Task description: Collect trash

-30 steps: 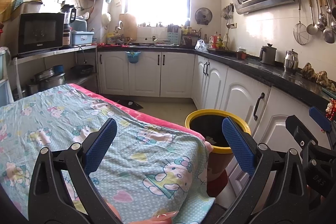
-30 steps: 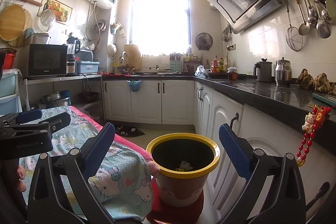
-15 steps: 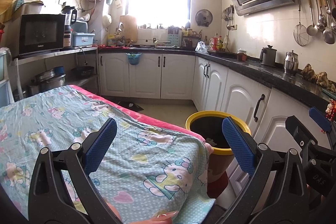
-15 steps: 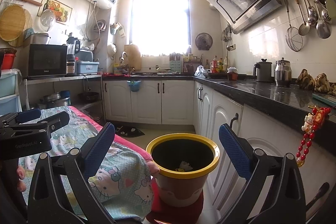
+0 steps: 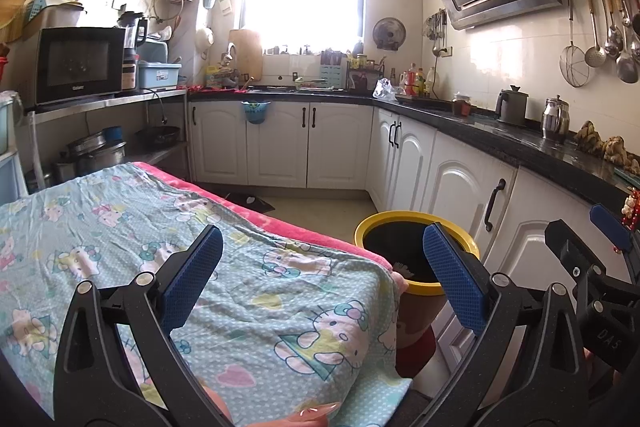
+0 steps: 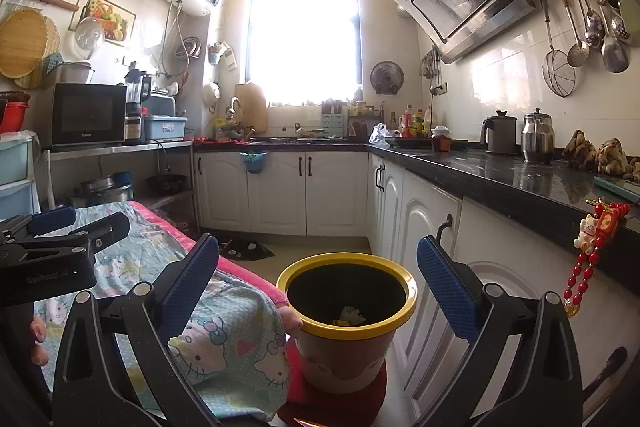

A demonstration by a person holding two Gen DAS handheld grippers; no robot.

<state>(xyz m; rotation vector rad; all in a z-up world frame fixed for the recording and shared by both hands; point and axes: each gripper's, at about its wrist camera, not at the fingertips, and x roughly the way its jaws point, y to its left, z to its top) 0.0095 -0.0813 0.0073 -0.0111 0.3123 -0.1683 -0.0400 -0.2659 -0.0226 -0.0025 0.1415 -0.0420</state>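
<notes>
One yellow-rimmed bin point(image 6: 347, 311) stands beside one cartoon-print cloth point(image 5: 168, 267). Inside the bin lie perhaps two paper scraps point(image 6: 350, 315). Behind the bin, two kettles point(image 6: 538, 135) share the counter.

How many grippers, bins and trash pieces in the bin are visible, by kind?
Grippers: 2, left gripper and right gripper, both open and holding nothing.
Bins: 1, the yellow-rimmed bin.
Trash: 1 pale scrap clearly visible inside the bin; any more cannot be told apart.
Total: 4.
</notes>
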